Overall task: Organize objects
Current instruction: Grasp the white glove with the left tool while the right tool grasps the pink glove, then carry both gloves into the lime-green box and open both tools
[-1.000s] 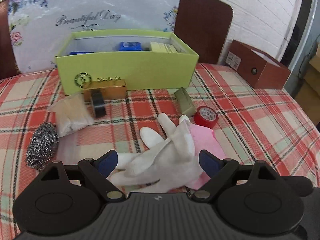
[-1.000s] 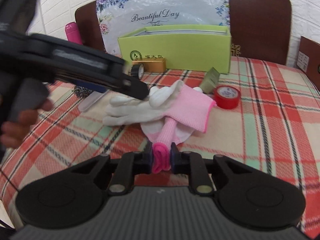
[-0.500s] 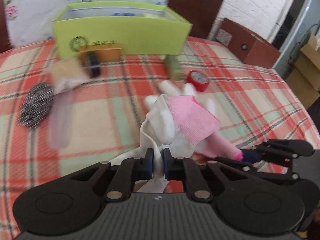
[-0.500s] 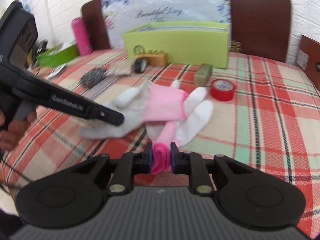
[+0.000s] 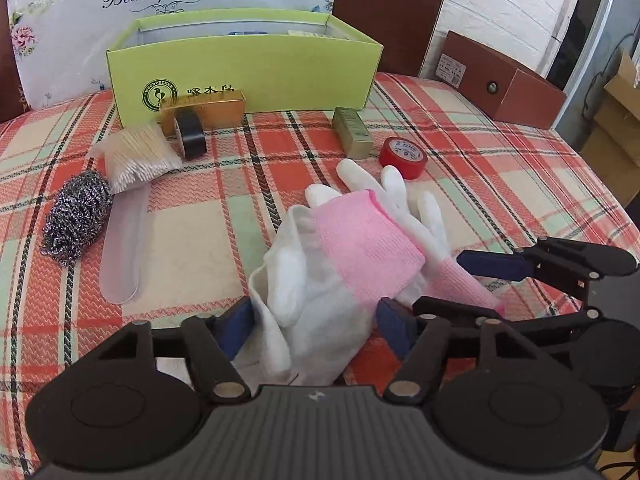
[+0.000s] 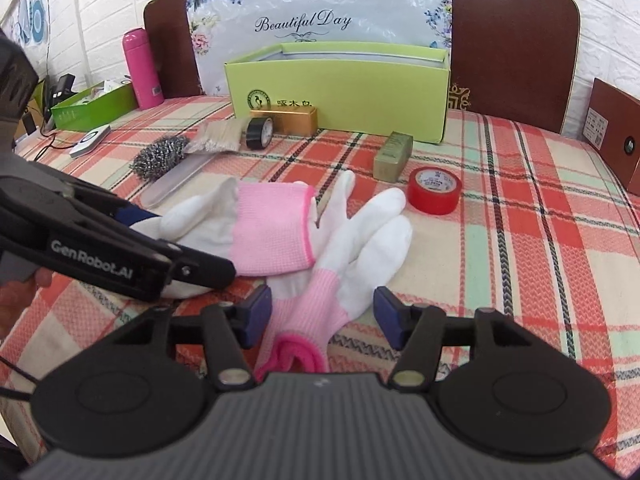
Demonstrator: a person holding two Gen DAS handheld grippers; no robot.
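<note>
1. At the far left of the checked tablecloth point(image 5: 224, 240) we are seeing a steel scourer point(image 5: 76, 216), a bag of cotton swabs point(image 5: 136, 156) and a clear plastic strip point(image 5: 124, 252) waiting, all untouched and well apart from our grippers.

2. Behind them the green box point(image 5: 244, 76) is standing open, with a gold bar-shaped box point(image 5: 212, 108) and a roll of black tape point(image 5: 192, 136) touching at its front wall.

3. At centre we are working on the pair of gloves point(image 5: 360, 240), white with pink cuffs, lying crossed on the cloth, one folded over the other.

4. Our left gripper point(image 5: 316, 326) has just been opening; its fingers are standing apart with white glove fabric between them, no longer pinched.

5. Our right gripper point(image 6: 322, 316) has just been opening too, its fingers standing apart on either side of a pink cuff point(image 6: 308, 344) without pressing it.

6. Further right an olive carton point(image 5: 352, 136) and a roll of red tape point(image 5: 404, 156) are lying near the glove fingertips.

7. We are judging the step in hand to be pairing the gloves and laying them down, now at the release.

8. The next move probably calls for regripping the bundle as one piece, low on the overlapped fabric, so that neither glove slides free on the way to the green box.
</note>
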